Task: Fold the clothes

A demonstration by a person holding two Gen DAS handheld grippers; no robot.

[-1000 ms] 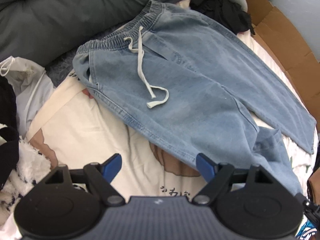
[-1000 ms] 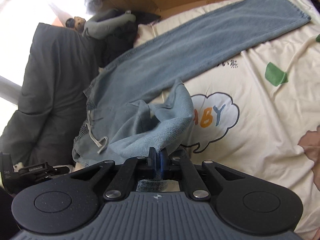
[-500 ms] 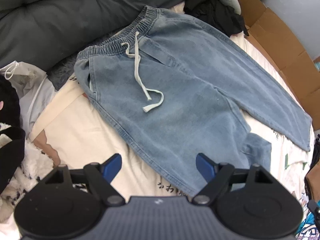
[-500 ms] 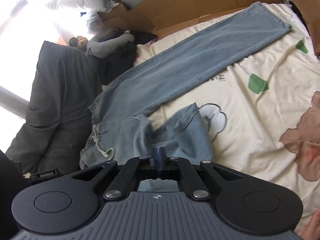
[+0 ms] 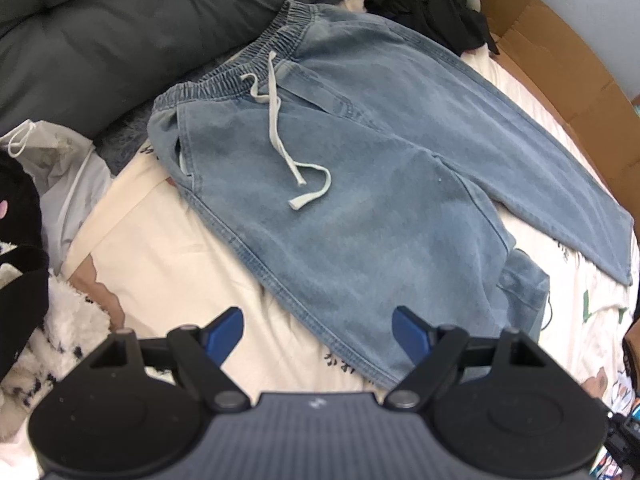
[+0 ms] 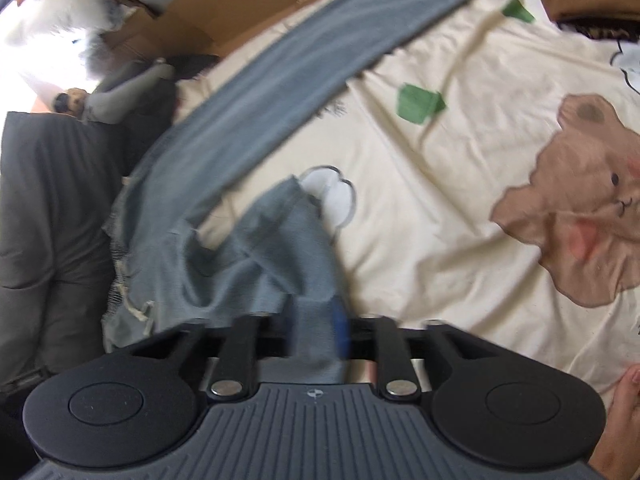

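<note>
- Since a second ago the right gripper [image 6: 316, 336] has dragged the bunched leg [image 6: 280, 248] of the jeans [image 5: 360, 184] outward, off the cloud print [image 6: 332, 196], straightening it.
- Right gripper is clamped on that leg's cuff, probably to pull it flat beside the other leg [image 6: 304, 80].
- Left gripper [image 5: 318, 330] hovers spread wide and empty, just short of the jeans' near hem.
- Jeans lie face up on the sheet [image 5: 160, 248], waistband [image 5: 248, 68] against the dark cushion [image 5: 100, 32].
</note>
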